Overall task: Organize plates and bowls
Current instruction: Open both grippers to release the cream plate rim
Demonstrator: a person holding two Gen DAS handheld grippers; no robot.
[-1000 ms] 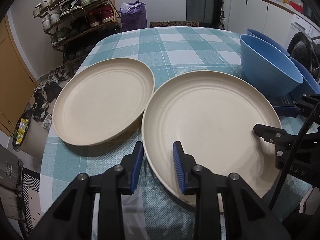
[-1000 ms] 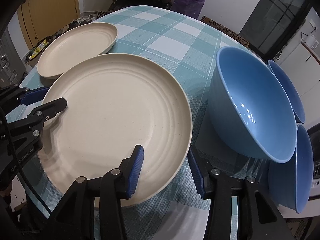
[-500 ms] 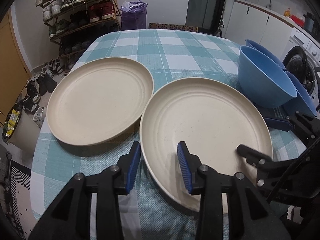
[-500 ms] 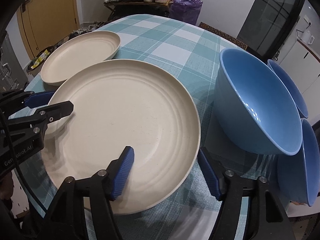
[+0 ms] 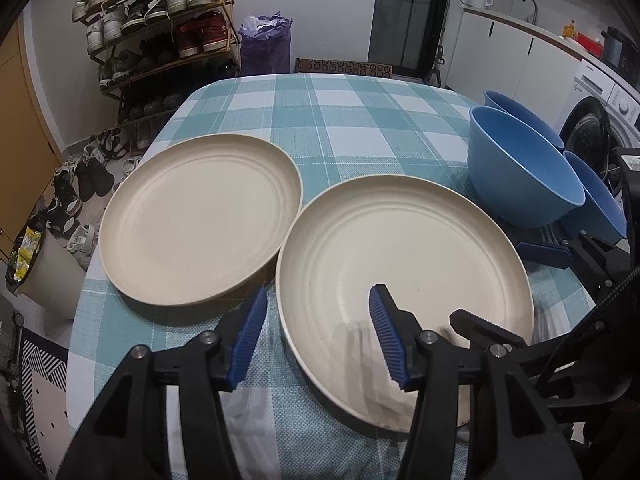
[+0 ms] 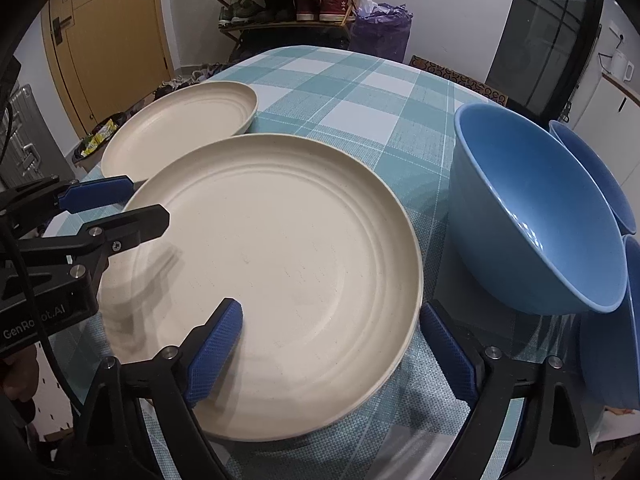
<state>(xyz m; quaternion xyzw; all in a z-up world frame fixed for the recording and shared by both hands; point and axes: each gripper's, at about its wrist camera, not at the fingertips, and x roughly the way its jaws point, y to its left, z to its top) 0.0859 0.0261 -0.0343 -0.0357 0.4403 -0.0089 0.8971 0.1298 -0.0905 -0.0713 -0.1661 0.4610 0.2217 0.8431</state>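
Two cream plates lie side by side on the teal checked tablecloth [image 5: 340,120]: a near plate [image 5: 400,264] [image 6: 280,264] and a far plate [image 5: 200,216] [image 6: 180,128]. Three blue bowls [image 5: 516,172] [image 6: 532,216] lean together at the right edge. My left gripper [image 5: 318,300] straddles the near plate's left rim; its jaws are opening and no pad presses on the plate. My right gripper [image 6: 330,312] straddles the same plate's right rim, with its jaws also opening and wide apart.
Behind the table stand a shoe rack [image 5: 160,40] and a purple bag [image 5: 266,44]. A washing machine [image 5: 600,128] is close to the bowls on the right. A white bin [image 5: 44,272] stands by the table's left edge.
Both pairs of jaws have spread apart around the near plate's rim, the right pair much more. The plates and bowls stay where they were.
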